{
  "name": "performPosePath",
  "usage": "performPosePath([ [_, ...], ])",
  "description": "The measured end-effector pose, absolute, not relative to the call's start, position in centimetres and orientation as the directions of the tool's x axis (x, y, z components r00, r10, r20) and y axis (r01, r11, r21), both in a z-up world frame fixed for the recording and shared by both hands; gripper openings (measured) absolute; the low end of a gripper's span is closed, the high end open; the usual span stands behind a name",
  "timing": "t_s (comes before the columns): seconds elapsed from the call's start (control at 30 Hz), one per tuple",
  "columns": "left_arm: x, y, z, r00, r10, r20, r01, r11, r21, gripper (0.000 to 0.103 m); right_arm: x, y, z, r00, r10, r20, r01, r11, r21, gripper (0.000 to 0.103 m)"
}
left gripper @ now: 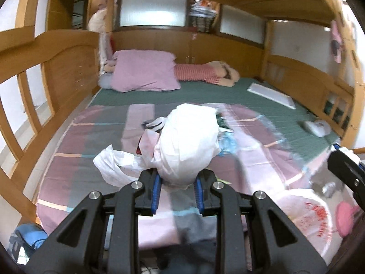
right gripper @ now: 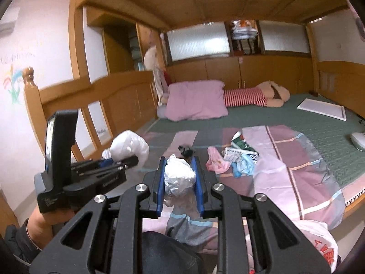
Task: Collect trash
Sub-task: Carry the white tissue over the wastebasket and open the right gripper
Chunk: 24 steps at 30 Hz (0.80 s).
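A wooden bunk frame (right gripper: 127, 86) encloses a wide bed with a green mattress (left gripper: 205, 91), under a wooden ceiling. A pink and grey checked blanket (left gripper: 91, 155) covers the near half. At the far end lie a pink pillow (left gripper: 143, 73) and a striped plush toy (left gripper: 200, 72); a flat white board (right gripper: 321, 108) rests far right.

On the blanket's middle sits a small heap of leftover trash (right gripper: 237, 157): pink cloth, printed wrappers and a blue scrap. A white printed bag (left gripper: 305, 212) lies at the near right edge.

The left gripper (left gripper: 176, 183) is clamped on a bulging white plastic bag (left gripper: 189, 141), lifted above the blanket, with a loose handle trailing left. The right gripper (right gripper: 180, 178) is clenched on a crumpled white paper wad (right gripper: 180, 175), also held off the bed, with the left one just beside it on its left.
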<state>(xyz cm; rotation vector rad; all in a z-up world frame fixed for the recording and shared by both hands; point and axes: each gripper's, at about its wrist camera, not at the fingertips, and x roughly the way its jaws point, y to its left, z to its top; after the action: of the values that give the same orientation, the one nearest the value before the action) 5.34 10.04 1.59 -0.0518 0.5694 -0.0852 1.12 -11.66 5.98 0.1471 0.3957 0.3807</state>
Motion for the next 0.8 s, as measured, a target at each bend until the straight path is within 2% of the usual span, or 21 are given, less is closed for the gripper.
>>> performPosePath([
  [0.17,2.5,6.9,3.5,0.839,-0.175,-0.516,0.156,0.985,-0.08,0.025,-1.8,-16.0,6.6,0.883,0.339,-0.326,-0.259,0.929,0.265,0.023],
  [0.33,2.1,2.8,2.4,0.791,-0.269,-0.55,0.271,0.959,-0.08,0.025,-2.2,-19.8,2.1,0.861,0.131,-0.492,-0.043,0.982,0.185,0.023],
  [0.5,3.0,-0.5,0.0,0.704,-0.353,-0.617,0.369,0.923,-0.107,0.025,-0.8,-24.0,-4.1,0.723,0.056,-0.689,0.115,0.973,0.2,0.025],
  [0.57,3.3,-1.6,-0.7,0.684,-0.361,-0.634,0.388,0.916,-0.102,0.025,-0.7,-24.8,-5.6,0.683,0.051,-0.728,0.148,0.967,0.207,0.033],
  [0.63,3.6,-2.2,-1.1,0.672,-0.369,-0.642,0.403,0.91,-0.101,0.025,-0.7,-25.3,-6.3,0.67,0.035,-0.741,0.177,0.962,0.206,0.055],
  [0.7,3.4,-2.9,-1.3,0.662,-0.377,-0.648,0.42,0.903,-0.096,0.025,-1.0,-25.5,-6.0,0.691,0.006,-0.723,0.194,0.962,0.194,0.068],
  [0.8,3.2,-3.9,-1.4,0.649,-0.392,-0.652,0.448,0.89,-0.089,0.025,-1.7,-25.5,-5.2,0.726,-0.03,-0.687,0.201,0.965,0.17,0.072],
])
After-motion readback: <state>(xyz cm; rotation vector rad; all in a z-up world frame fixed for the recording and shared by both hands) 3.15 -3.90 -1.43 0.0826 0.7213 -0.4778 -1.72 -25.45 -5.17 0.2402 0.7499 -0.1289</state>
